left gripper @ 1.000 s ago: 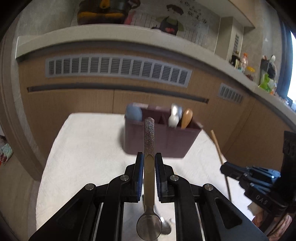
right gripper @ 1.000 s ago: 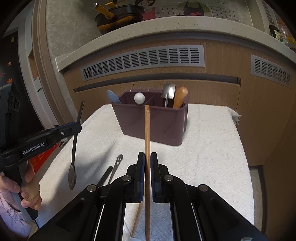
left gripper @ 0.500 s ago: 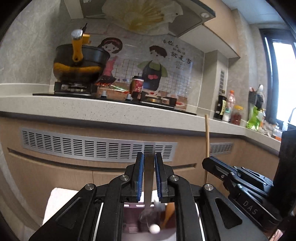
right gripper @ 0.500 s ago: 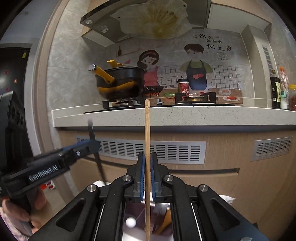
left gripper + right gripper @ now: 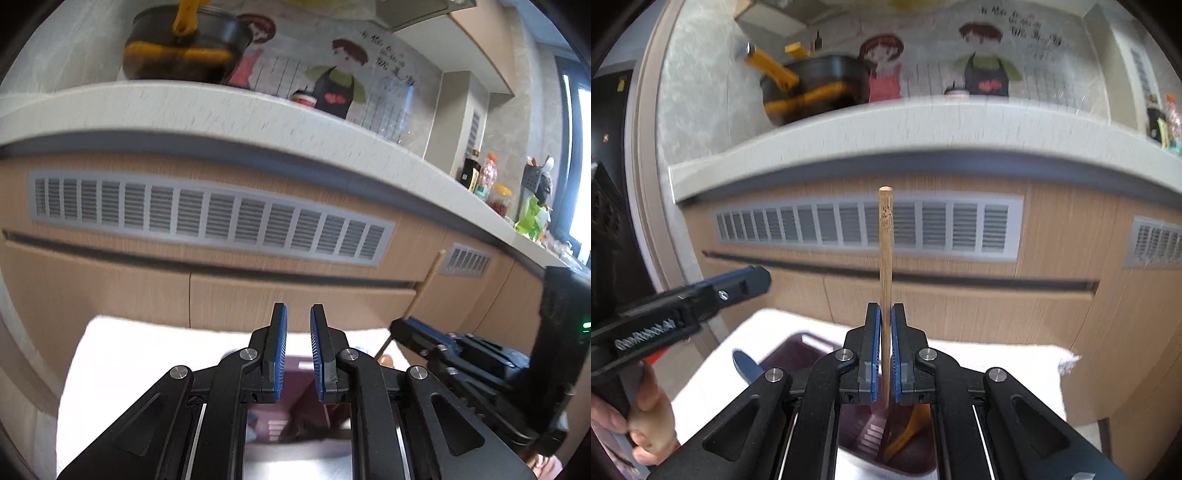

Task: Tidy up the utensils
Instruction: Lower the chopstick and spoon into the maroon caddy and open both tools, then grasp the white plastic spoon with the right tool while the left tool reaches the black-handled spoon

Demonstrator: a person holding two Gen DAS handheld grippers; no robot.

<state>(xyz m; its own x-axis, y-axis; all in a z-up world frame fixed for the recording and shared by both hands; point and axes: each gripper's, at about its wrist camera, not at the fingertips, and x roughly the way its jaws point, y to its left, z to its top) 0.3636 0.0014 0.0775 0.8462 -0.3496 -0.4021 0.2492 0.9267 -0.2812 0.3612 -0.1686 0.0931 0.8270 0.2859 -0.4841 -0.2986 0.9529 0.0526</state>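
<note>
My left gripper (image 5: 297, 314) is open and empty, its blue pads apart, right above the dark purple utensil caddy (image 5: 295, 413). My right gripper (image 5: 885, 314) is shut on a wooden chopstick (image 5: 885, 251) that stands upright, its lower end down inside the caddy (image 5: 798, 350). A wooden spoon (image 5: 908, 428) and a blue utensil (image 5: 746, 365) sit in the caddy. The right gripper with the chopstick (image 5: 426, 284) shows at the right of the left wrist view. The left gripper (image 5: 738, 288) shows at the left of the right wrist view.
The caddy stands on a white towel (image 5: 122, 354) over a small table. Behind it runs a wooden cabinet front with a vent grille (image 5: 207, 218) under a counter edge (image 5: 221, 110). A black and yellow pot (image 5: 812, 88) sits on the counter.
The left gripper has opened and the glittery-handled spoon is gone from it. Both grippers tilted down over the caddy. The right gripper has lowered the chopstick into the caddy.
</note>
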